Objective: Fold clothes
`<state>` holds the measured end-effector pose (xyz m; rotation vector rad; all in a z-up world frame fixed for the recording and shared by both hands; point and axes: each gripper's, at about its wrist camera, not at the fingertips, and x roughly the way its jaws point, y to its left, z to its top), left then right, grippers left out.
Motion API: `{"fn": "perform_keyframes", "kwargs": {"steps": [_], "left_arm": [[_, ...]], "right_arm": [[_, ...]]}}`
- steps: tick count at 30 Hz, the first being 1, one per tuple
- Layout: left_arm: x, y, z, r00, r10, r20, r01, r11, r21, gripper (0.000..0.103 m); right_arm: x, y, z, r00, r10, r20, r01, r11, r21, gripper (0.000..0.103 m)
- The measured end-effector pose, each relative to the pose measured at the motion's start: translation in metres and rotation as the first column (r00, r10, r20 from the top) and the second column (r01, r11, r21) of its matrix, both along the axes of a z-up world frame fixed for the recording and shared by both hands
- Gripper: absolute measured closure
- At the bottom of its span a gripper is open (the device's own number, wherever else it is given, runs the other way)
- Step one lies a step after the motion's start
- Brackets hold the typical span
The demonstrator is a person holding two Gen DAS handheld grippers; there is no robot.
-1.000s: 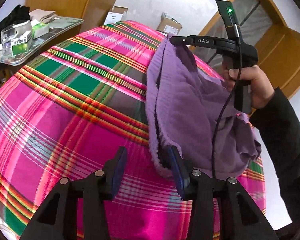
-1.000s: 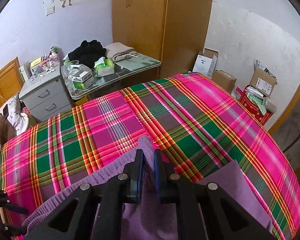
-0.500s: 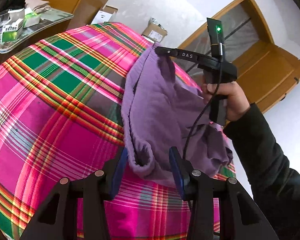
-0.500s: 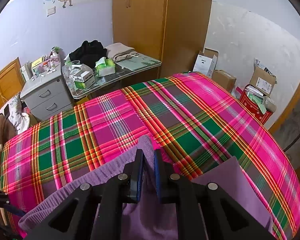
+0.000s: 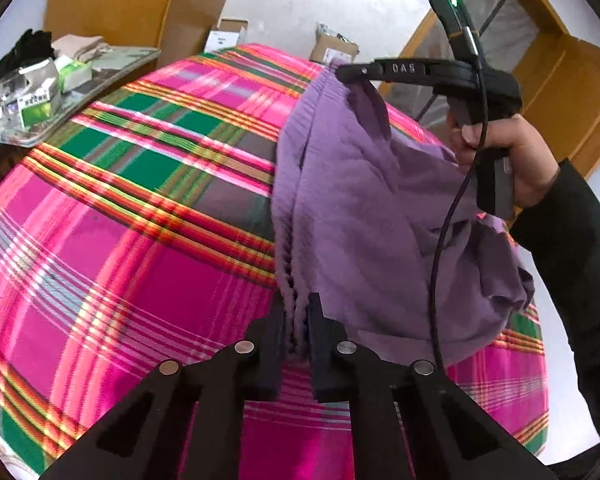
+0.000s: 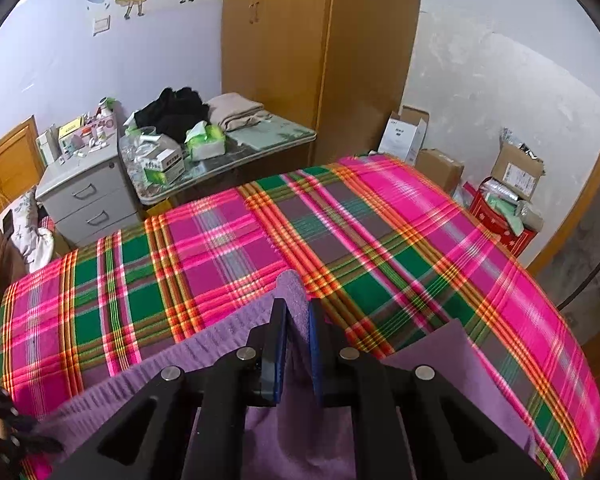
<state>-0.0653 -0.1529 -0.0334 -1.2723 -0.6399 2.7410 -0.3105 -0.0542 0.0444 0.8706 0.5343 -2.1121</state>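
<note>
We see a bed's pink-green plaid sheet filling mid-frame, wooden wardrobe above. Our left gripper, just closing, and right gripper both pinch the ribbed purple garment lower centre.

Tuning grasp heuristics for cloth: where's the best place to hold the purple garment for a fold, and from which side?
Grip the ribbed hem band, one gripper at each end, coming from the near side, angled down. On the purple garment that edge is thick and straight, so it stretches taut. The left gripper has just closed on one end; the right gripper pinches the other above the plaid bedspread.
</note>
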Motion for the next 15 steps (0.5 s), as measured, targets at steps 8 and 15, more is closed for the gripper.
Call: {"fn": "perform_keyframes", "kwargs": {"steps": [8, 15], "left_arm": [[0.018, -0.046, 0.044, 0.987, 0.114, -0.111, -0.123, 0.989, -0.077, 0.094], [0.029, -0.075, 0.097, 0.955, 0.173, -0.239, -0.219, 0.959, -0.178, 0.095]], "right_arm": [[0.012, -0.012, 0.046, 0.995, -0.005, -0.104, -0.004, 0.996, -0.092, 0.093], [0.022, -0.026, 0.086, 0.984, -0.014, -0.18, -0.026, 0.976, -0.217, 0.093]]}}
